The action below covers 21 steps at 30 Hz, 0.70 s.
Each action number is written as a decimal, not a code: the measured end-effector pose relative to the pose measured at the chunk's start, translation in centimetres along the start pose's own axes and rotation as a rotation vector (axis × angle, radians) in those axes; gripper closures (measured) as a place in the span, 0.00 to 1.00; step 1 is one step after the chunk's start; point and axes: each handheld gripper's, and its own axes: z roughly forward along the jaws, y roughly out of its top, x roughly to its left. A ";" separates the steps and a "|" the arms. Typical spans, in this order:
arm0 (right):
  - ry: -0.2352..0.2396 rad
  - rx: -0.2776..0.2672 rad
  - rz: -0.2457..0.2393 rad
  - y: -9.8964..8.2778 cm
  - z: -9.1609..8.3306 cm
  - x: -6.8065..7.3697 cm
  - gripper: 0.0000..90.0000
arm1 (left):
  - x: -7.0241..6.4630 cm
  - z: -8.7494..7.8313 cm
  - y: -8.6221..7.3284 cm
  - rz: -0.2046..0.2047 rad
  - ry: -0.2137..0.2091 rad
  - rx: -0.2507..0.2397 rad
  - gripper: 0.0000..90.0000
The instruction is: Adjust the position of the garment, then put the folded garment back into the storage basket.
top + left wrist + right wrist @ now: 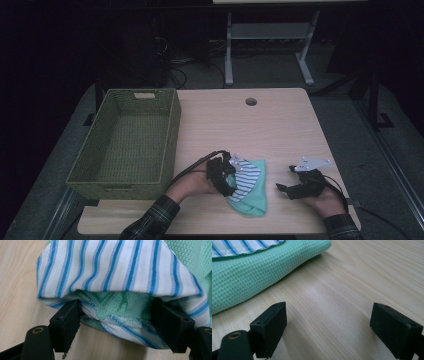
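**Folded cloths between spread tongs, basket alongside**

Checked sleeves enter at the bottom edge of the high view. Left tongs stand spread around the edge of the striped cloth, pads beside the fabric, not pinching it. Right tongs, lower right, are spread over bare wood with nothing between them. Striped cloth lies on the green waffle cloth, lower centre of the worktop. At left sits a green woven basket, holding nothing. No writing is legible. Beyond, dark floor, cables and a grey metal frame.
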 end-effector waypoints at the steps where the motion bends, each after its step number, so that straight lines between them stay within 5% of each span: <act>1: 0.000 0.000 0.000 0.0 0.0 0.0 0.15 | 0.1 0.0 -0.1 -0.012 -0.007 -0.002 0.26; 12: -0.003 -0.001 -0.001 0.0 0.0 0.0 0.15 | -0.3 -0.3 0.0 -0.007 -0.015 0.002 0.42; 21: -0.002 -0.001 0.001 0.0 0.0 0.0 0.15 | -0.3 -0.5 0.2 -0.029 -0.041 0.005 0.78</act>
